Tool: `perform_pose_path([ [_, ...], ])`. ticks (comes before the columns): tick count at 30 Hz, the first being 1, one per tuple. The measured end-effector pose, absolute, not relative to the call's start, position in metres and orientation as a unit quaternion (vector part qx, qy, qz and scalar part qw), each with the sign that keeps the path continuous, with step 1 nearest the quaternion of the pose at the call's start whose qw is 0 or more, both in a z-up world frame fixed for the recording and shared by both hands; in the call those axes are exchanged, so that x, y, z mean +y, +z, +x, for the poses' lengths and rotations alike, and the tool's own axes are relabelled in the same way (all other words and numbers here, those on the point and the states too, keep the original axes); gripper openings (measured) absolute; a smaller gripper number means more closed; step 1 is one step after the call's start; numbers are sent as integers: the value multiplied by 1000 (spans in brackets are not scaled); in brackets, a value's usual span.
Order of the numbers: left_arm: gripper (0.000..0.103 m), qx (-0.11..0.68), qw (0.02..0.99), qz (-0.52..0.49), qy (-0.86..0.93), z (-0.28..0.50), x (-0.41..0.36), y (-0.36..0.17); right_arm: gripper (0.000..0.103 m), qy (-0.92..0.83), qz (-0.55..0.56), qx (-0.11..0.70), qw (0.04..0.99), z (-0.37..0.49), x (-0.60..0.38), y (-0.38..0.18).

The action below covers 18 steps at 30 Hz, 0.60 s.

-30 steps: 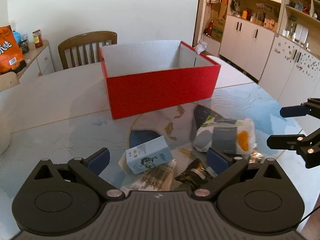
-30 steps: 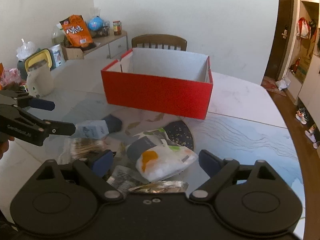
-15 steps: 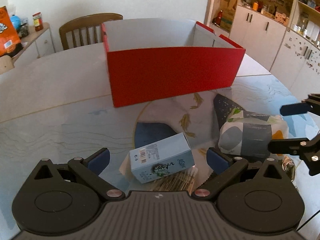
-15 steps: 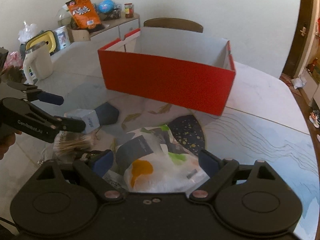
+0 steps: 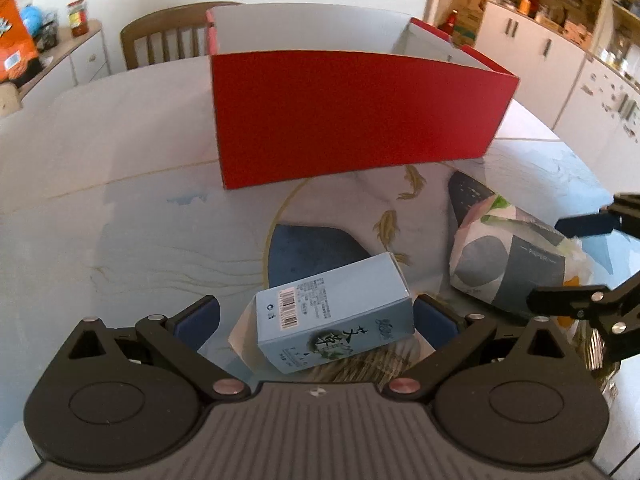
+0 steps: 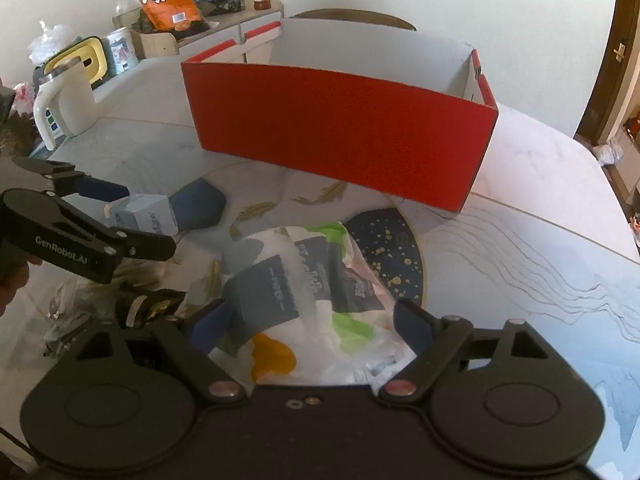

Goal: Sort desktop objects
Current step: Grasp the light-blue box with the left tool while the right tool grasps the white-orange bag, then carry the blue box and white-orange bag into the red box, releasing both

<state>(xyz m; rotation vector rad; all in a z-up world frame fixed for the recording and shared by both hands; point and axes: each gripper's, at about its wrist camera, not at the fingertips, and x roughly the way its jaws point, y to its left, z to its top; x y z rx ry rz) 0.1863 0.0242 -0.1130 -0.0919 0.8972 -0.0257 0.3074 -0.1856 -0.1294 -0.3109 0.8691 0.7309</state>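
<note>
A light blue carton (image 5: 334,312) lies on the table between the open fingers of my left gripper (image 5: 316,318), with a gap on its left side. It also shows in the right wrist view (image 6: 144,218). A patterned white tissue pack (image 6: 304,300) sits between the open fingers of my right gripper (image 6: 310,324); it shows at the right in the left wrist view (image 5: 512,264). An open red box (image 5: 352,108) with a white inside stands behind them; the right wrist view shows it too (image 6: 344,128).
A bundle of sticks in clear wrap (image 5: 372,364) lies under the carton. A dark wrapped item (image 6: 150,304) lies left of the tissue pack. A white jug (image 6: 64,104) stands at the table's left edge. A chair (image 5: 168,42) stands behind the box.
Both grippers have moved forward and down: the carton now lies between the left fingers and the tissue pack between the right fingers. The red box looks nearer.
</note>
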Motion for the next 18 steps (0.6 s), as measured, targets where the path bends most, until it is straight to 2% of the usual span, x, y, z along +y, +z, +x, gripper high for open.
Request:
perform_pose_path([
  [3, 102, 431, 901, -51, -6, 186, 25, -113, 85, 345, -144, 416, 829, 310, -185, -132],
  [7, 96, 427, 903, -57, 1, 186, 24, -112, 79, 339, -149, 419, 829, 312, -183, -136],
  [12, 85, 425, 903, -62, -2, 186, 22, -110, 62, 328, -145, 417, 835, 315, -186, -135],
  [14, 78, 424, 903, -61, -3, 186, 20, -109, 57, 324, -145, 415, 838, 315, -187, -133],
  [18, 77, 427, 902, -61, 1, 186, 19, -107, 38, 314, -129, 413, 845, 316, -189, -126],
])
